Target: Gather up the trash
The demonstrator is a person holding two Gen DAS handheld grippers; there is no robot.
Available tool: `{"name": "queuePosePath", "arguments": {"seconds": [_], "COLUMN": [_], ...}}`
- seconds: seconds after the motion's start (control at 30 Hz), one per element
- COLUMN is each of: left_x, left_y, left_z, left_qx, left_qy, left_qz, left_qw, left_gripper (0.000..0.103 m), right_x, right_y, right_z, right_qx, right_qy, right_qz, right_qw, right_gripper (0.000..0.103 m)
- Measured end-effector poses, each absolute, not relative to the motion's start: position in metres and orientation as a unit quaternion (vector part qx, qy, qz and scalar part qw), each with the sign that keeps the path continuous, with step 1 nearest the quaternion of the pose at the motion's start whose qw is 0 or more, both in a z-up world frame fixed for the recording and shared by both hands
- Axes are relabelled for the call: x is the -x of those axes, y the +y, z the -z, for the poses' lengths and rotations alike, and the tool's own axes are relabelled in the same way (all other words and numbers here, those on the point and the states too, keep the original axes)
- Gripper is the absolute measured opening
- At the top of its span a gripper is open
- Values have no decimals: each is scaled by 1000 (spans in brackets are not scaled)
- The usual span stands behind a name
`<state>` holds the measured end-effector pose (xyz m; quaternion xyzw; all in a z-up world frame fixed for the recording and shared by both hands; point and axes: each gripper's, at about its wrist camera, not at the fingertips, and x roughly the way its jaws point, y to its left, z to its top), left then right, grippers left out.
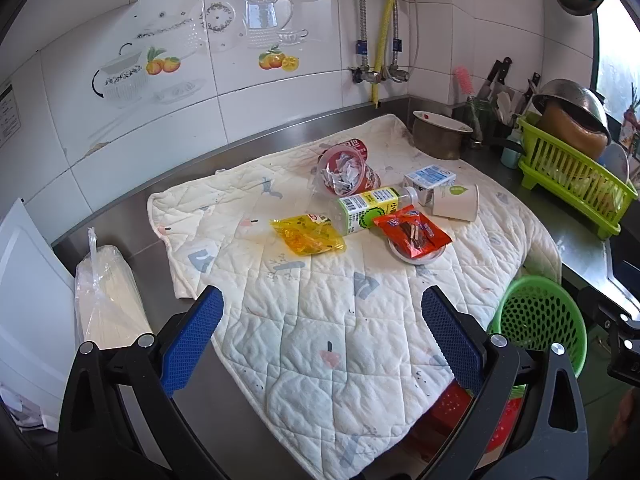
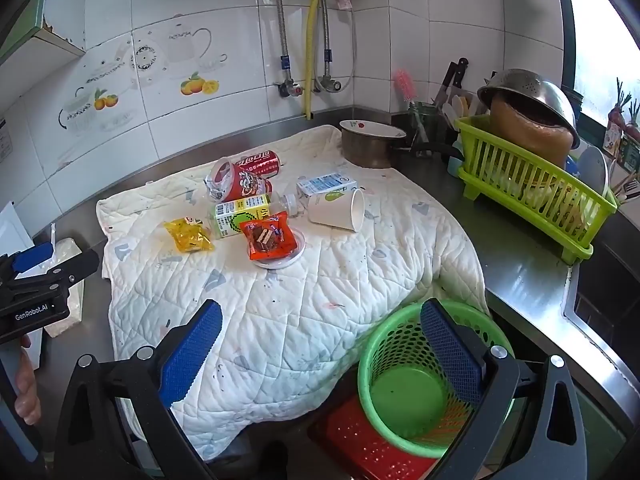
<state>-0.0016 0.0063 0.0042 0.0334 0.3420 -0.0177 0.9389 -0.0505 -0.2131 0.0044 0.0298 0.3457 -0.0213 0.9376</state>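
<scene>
Both grippers hang nearest the lens, tilted down over the counter: the left gripper (image 1: 322,334) and the right gripper (image 2: 320,350) each have their blue-padded fingers spread wide with nothing between them.

Beneath them lies the white quilted cloth mat (image 1: 320,320), covering most of the steel counter (image 1: 248,136). At its near right edge, below counter level, stands the round green perforated plastic basket (image 2: 404,384), empty, on top of a red perforated crate (image 2: 360,448); it looks like the place for the trash.

The trash sits bunched at the far middle of the mat, well apart from both grippers: a red plastic cup stuffed with crumpled paper (image 1: 346,172), a clear bottle with a green-yellow label (image 1: 368,208) on its side, a white paper cup (image 1: 456,202) tipped over, a blue-and-white carton (image 1: 430,178), a red snack wrapper (image 1: 412,234) resting on a small white lid (image 2: 280,258), and a yellow crinkled wrapper (image 1: 308,236).

Nothing appears collected yet. Risks from here: the pieces touch or overlap, so closing on one may drag a neighbour; the bottle could roll; the stuffed cup could spill its paper if tipped; a low grab may pinch the mat and pull everything.
</scene>
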Motion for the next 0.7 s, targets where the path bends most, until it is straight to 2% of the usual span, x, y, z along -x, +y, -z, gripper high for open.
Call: {"name": "queuePosePath", "arguments": {"seconds": [0.7], "left_x": [-3], "left_y": [5], "left_z": [-4], "left_qx": [-38], "left_qy": [344], "left_qz": [13], "left_qw": [938], "left_gripper": [98], "right_x": [46], "right_y": [-210], "right_z": [-5], "right_qx": [-30], "right_qy": [344], "right_qz": [19], "right_qw": [938], "right_gripper": [96]}}
